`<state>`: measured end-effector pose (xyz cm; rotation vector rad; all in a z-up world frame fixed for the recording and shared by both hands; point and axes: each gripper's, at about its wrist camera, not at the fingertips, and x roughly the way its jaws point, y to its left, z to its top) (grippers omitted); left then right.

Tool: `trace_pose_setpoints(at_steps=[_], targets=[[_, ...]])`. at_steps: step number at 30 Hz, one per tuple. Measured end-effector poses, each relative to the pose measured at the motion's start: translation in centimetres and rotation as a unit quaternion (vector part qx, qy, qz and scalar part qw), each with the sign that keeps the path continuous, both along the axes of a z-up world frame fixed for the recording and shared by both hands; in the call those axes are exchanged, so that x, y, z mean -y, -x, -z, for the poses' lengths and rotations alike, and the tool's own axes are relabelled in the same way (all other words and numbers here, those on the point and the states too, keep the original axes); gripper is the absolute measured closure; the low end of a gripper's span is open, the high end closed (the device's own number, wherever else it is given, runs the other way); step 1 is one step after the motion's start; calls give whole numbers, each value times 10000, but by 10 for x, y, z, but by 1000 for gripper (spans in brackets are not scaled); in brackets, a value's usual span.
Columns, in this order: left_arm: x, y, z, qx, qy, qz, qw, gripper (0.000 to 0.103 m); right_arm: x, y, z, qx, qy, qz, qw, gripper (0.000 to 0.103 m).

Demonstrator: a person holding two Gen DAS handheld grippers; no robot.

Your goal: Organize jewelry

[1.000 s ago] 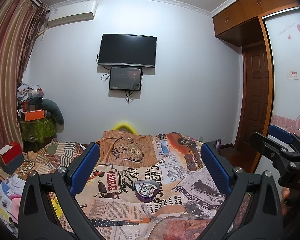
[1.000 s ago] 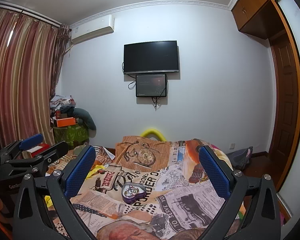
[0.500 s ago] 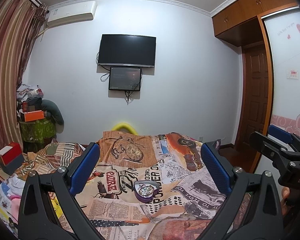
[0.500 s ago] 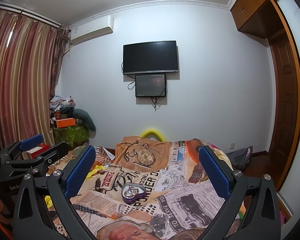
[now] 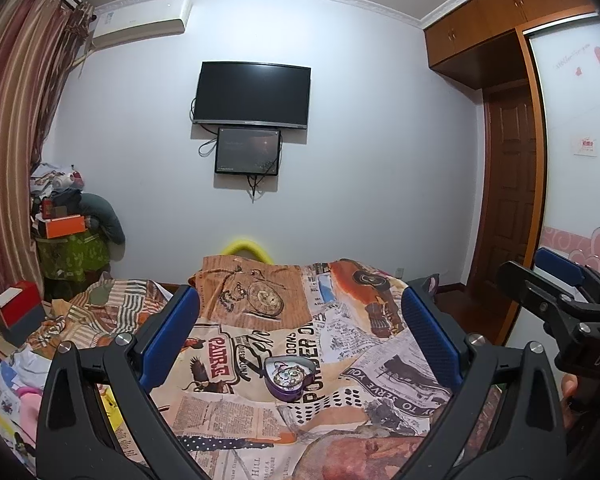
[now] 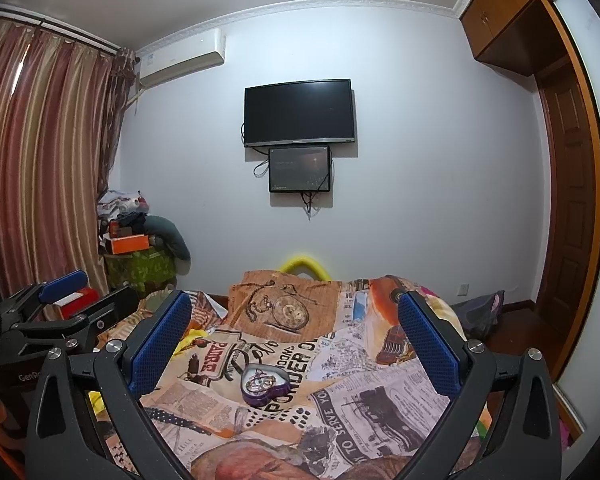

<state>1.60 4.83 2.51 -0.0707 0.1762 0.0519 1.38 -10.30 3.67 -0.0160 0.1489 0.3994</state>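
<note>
A purple heart-shaped tin (image 5: 289, 377) lies open on the patterned bedspread (image 5: 360, 336), with a tangle of jewelry (image 5: 286, 374) inside. The right wrist view shows the same tin (image 6: 264, 384) and its jewelry (image 6: 262, 381). My left gripper (image 5: 300, 334) hovers above the bed, open, blue pads wide apart and nothing between them; the tin sits ahead and below. My right gripper (image 6: 296, 336) is open and empty too. Each gripper shows in the other's view: the right gripper (image 5: 556, 292) at the right edge, the left gripper (image 6: 64, 304) at the left.
A wall TV (image 5: 253, 94) and a smaller screen (image 5: 247, 151) hang opposite. Piled boxes and clothes (image 5: 64, 228) stand by the striped curtain (image 5: 12, 140). A red box (image 5: 18, 308) sits at the bed's left. Wooden wardrobe and door (image 5: 508, 208) are at right.
</note>
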Motion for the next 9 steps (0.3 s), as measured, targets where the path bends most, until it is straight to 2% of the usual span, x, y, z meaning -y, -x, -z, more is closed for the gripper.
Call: trace_pose_setpoints(at_steps=[9], targets=[[2, -8, 5, -48, -59, 16, 10000, 2, 1, -5, 3, -65, 2, 10, 10000, 0]])
